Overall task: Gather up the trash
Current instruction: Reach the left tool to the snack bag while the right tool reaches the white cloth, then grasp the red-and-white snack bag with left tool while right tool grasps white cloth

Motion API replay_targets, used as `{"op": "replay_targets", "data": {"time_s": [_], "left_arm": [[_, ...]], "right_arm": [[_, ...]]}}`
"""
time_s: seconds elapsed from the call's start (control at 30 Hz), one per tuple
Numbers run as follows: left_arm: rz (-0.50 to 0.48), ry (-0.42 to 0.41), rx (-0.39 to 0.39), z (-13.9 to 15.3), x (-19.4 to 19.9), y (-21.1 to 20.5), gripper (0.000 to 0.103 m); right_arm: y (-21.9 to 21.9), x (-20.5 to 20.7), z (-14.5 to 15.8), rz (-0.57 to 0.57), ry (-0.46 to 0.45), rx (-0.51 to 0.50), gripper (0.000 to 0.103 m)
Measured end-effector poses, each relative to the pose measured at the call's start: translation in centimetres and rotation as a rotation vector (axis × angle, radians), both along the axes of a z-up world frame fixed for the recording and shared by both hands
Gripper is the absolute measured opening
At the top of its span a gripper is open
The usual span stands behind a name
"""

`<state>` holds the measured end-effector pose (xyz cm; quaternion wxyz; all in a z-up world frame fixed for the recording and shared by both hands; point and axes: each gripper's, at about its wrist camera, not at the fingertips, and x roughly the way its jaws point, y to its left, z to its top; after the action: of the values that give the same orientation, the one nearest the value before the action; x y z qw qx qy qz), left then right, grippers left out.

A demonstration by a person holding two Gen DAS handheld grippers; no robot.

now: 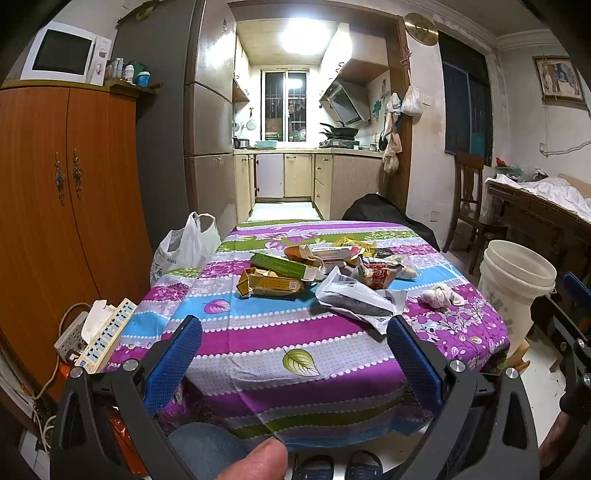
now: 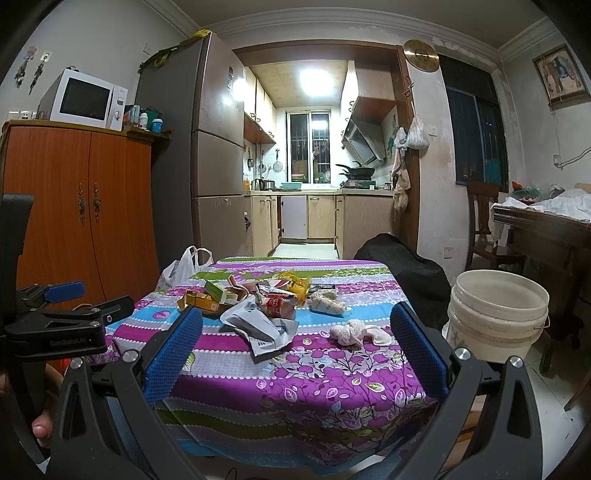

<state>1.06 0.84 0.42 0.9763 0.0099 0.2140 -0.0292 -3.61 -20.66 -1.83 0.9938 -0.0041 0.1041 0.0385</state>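
A blown-out kitchen ceiling light (image 1: 306,35) glares, the room perhaps dimmer; fisheye edges bend and darken.

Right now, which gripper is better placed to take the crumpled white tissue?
Probably the right gripper: it is open, and the crumpled white tissue lies between its fingers' line and beside the bucket. The left gripper faces the grey wrapper.

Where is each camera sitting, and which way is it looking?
Left wrist: sits on the left gripper, open, looking along its fingers across the table toward the kitchen; a thumb shows below.
Right wrist: sits on the right gripper, open, facing the same way; the left gripper shows at its left edge.
Both share: the trash pile, white bucket, and plastic bag.
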Motion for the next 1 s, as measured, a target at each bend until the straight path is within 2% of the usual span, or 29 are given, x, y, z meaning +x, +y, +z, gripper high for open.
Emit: {"op": "replay_targets", "data": {"time_s": [0.17,0.23,0.27,0.37,0.43,0.47,0.6,0.67,0.77,0.87,0.93,1.0], "left_arm": [[0.001,0.000,0.001,0.0,0.0,0.0,0.099],[0.027,0.007,0.028,-0.1,0.5,0.0,0.099],[0.042,0.020,0.035,-0.3,1.0,0.2,0.099],[0.038,0.133,0.006,-1.9,3.9,2.1,0.099],[-0.002,0.196,-0.039,-3.0,6.1,3.8,0.099],[-0.022,0.216,-0.038,-3.4,7.2,4.3,0.099],[-0.114,0.285,0.046,-4.8,12.0,4.5,0.099],[-0.132,0.336,0.031,-5.6,14.2,4.7,0.099],[-0.193,0.380,-0.001,-6.7,16.7,4.1,0.099],[-0.281,0.409,-0.038,-7.3,18.9,1.7,0.096],[-0.324,0.407,-0.044,-7.5,20.2,-0.1,0.096],[-0.354,0.418,-0.065,-8.0,22.1,-2.0,0.094]], "right_arm": [[-0.1,0.1,-0.1,0.000,0.001,0.000,0.098],[-0.2,0.4,-0.1,0.010,0.011,-0.004,0.098],[-0.5,0.8,-0.1,0.027,0.026,-0.004,0.098],[-2.0,3.6,-1.1,0.073,0.091,-0.034,0.098],[-3.5,6.9,-2.1,0.129,0.159,-0.064,0.098],[-4.1,8.6,-2.6,0.154,0.196,-0.085,0.098],[-5.7,16.3,-5.2,0.236,0.355,-0.189,0.090],[-6.7,19.4,-6.5,0.253,0.416,-0.209,0.090],[-7.6,22.2,-8.0,0.270,0.467,-0.225,0.090],[-7.7,23.6,-9.0,0.299,0.506,-0.221,0.090],[-7.6,24.5,-9.6,0.334,0.571,-0.182,0.082],[-8.1,24.5,-9.4,0.335,0.578,-0.152,0.081]]}}
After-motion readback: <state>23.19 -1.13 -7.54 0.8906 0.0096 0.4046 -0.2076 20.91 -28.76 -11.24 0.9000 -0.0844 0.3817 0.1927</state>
